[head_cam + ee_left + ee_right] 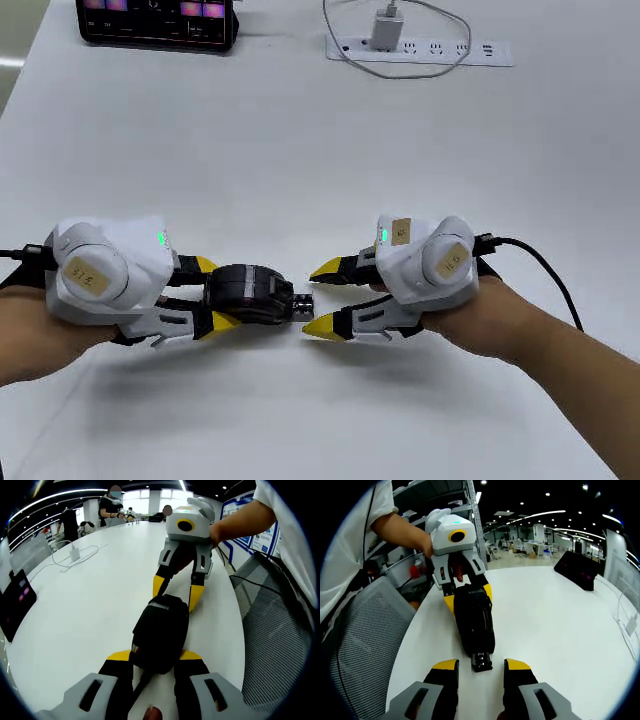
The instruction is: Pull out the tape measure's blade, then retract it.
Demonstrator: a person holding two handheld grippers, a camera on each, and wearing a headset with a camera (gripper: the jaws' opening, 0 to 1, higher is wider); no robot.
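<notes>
A black tape measure [248, 292] lies on the white table [300, 130], held between the yellow-tipped jaws of my left gripper [212, 295], which is shut on its case [161, 632]. Its metal blade hook [303, 304] pokes out toward the right. My right gripper [322, 297] faces it from the right, open, with the hook [481, 661] sitting just ahead of its yellow fingertips [446, 666] and not clamped. In the right gripper view the tape measure case [474, 617] runs away from me toward the left gripper [468, 596].
A dark tablet [158, 22] stands at the table's far left. A white power strip [420, 48] with a charger and looping cable lies at the far right. A mesh office chair [272, 630] stands beside the table edge. People stand in the background.
</notes>
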